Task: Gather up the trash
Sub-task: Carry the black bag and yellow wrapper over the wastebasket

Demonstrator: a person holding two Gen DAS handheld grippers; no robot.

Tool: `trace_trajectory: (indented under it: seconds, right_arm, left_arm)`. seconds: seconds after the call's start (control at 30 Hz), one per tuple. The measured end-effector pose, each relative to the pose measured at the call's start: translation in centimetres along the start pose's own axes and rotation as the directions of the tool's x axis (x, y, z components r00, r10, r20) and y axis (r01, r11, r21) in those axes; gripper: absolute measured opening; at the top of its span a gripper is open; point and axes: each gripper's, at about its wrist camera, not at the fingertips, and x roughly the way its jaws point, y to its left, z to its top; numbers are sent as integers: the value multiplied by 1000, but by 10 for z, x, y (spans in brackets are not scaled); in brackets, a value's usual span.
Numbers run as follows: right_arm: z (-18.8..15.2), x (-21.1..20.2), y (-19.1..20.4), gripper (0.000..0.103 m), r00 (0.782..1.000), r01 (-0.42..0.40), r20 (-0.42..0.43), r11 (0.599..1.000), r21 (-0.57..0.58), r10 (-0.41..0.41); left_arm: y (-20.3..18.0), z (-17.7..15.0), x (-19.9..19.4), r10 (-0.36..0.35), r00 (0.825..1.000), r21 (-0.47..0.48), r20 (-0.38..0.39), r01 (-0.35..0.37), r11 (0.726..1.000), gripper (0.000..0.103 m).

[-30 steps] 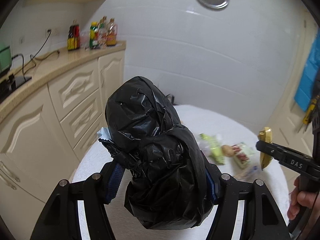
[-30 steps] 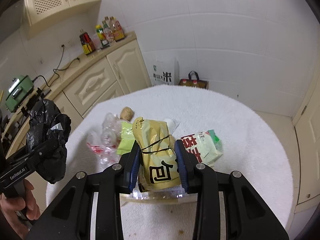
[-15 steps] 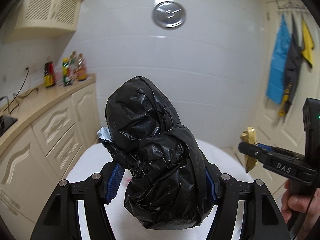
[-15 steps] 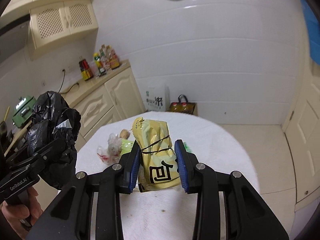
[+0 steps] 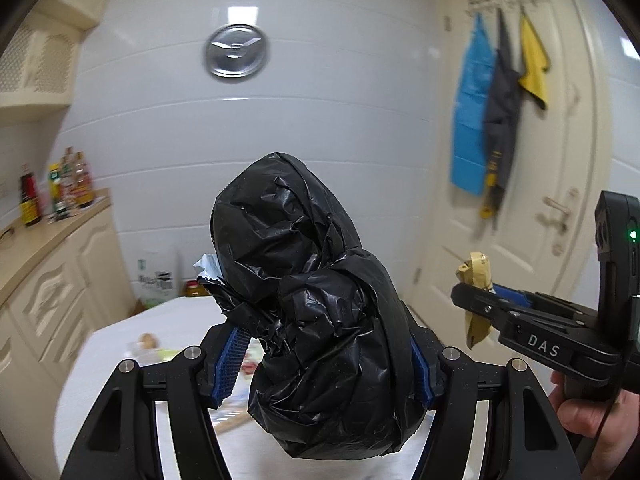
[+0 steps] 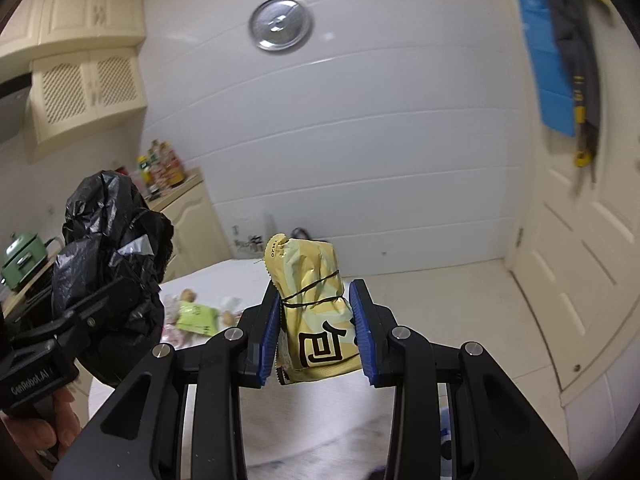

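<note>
A home kitchen: cream cabinets [image 6: 86, 92] line the wall above a counter holding sauce bottles [image 5: 56, 190], a green cooker [image 6: 20, 258] sits nearby, and aprons [image 5: 496, 120] hang on a door.

The black bag [image 5: 320, 320] hides much of the table [image 5: 120, 344]; its litter [image 5: 152, 346] is blurred.

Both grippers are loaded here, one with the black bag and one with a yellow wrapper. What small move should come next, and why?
Probably bring the right gripper across toward the black bag clamped in the left gripper. The yellow wrapper is pinched and off the table, but the bag looks bunched shut, with no mouth showing, so it may need opening first.
</note>
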Motion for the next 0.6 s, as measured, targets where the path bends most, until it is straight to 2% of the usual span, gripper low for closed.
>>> trace_trajectory:
  seconds: [0.17,0.3,0.5,0.6]
  right_arm:
    - [-6,-23,-42,34,998,65,14,996,59,-66]
    - [-15,-38,-81,34,992,121,10,986,117,-123]
    - [-33,-43,-135,34,981,195,-35,961,198,-192]
    - [-49,-38,-167,34,974,225,-76,943,247,-213]
  left_arm:
    - [-26,5,20,-86,996,48,-32,88,995,63]
    - [-45,6,39,-154,985,75,-77,160,984,63]
    - [-77,10,80,-227,957,105,-179,248,963,63]
    - [-91,2,109,-252,933,111,-256,287,951,63]
